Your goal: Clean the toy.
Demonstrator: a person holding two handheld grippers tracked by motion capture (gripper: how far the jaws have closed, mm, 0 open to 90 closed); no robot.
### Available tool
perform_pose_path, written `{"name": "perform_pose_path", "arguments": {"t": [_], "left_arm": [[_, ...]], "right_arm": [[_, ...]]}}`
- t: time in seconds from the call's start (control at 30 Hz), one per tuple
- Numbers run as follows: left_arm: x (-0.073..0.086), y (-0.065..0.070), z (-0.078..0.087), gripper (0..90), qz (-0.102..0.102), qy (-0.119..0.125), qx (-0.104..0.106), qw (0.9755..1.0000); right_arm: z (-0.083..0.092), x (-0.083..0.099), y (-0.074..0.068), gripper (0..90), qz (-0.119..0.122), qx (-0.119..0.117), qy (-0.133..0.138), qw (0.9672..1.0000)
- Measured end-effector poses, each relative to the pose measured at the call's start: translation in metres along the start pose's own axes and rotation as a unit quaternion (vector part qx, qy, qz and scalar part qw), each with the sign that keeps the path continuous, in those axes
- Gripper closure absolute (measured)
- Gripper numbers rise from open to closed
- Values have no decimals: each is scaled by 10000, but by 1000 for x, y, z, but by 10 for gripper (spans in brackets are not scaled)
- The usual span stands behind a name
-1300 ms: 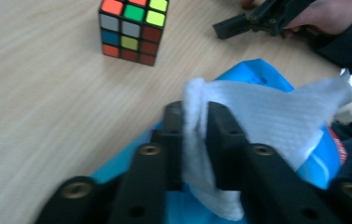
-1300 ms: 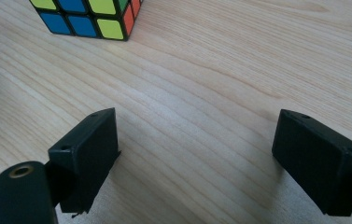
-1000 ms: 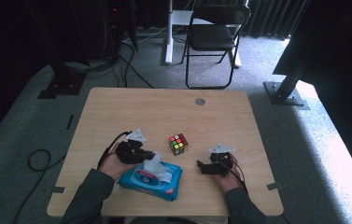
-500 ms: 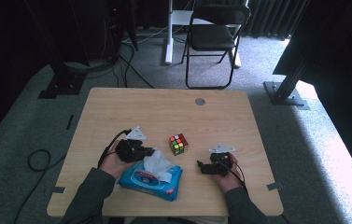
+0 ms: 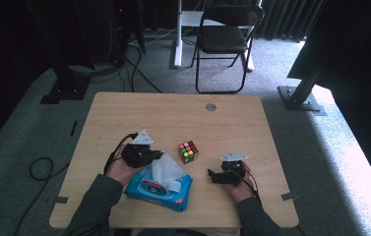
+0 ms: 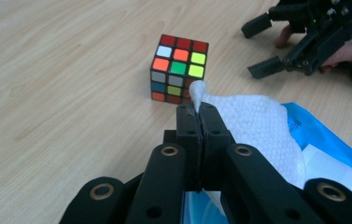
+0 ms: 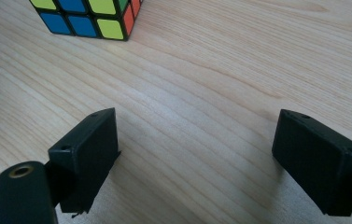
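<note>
Left gripper (image 6: 197,109): held low and level over the blue plastic wipes packet (image 5: 158,189), jaws clamped on the white textured wipe (image 6: 257,126) rising from its opening. Right gripper (image 5: 211,175): rests on the light wooden table (image 5: 173,113), pointing left, jaws spread wide, empty. Multicoloured puzzle cube (image 5: 188,152): stands between the grippers, just beyond the packet.

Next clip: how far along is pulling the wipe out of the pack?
Done: the left hand-held gripper is shut on the white wipe. In hand: the wipe is partly drawn, its lower part in the blue pack. Left: pulling it free. The right hand-held gripper is open, holding nothing.
</note>
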State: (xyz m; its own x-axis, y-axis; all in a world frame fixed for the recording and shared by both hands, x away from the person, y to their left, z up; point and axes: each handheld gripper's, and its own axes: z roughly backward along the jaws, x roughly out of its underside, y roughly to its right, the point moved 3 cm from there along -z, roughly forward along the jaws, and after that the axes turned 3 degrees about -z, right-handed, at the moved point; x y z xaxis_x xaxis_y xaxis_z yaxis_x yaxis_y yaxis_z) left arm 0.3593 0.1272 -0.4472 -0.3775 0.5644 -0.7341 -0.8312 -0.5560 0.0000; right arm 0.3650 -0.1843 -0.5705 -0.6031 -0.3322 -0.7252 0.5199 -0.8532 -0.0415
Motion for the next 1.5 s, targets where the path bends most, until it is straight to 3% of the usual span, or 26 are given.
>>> {"name": "perform_pose_path", "arguments": {"t": [0.63,1.27,1.5], "left_arm": [[-11,-10,3,890,169,361,-278,9988],[-32,-14,2,890,203,553,-270,9979],[-39,-14,-2,890,204,593,-225,9978]], "right_arm": [[0,0,0,141,-2,-1,-4,10000],[-1,-1,-1,145,-140,138,9,9998],[1,-2,-6,270,-112,118,29,9999]]}}
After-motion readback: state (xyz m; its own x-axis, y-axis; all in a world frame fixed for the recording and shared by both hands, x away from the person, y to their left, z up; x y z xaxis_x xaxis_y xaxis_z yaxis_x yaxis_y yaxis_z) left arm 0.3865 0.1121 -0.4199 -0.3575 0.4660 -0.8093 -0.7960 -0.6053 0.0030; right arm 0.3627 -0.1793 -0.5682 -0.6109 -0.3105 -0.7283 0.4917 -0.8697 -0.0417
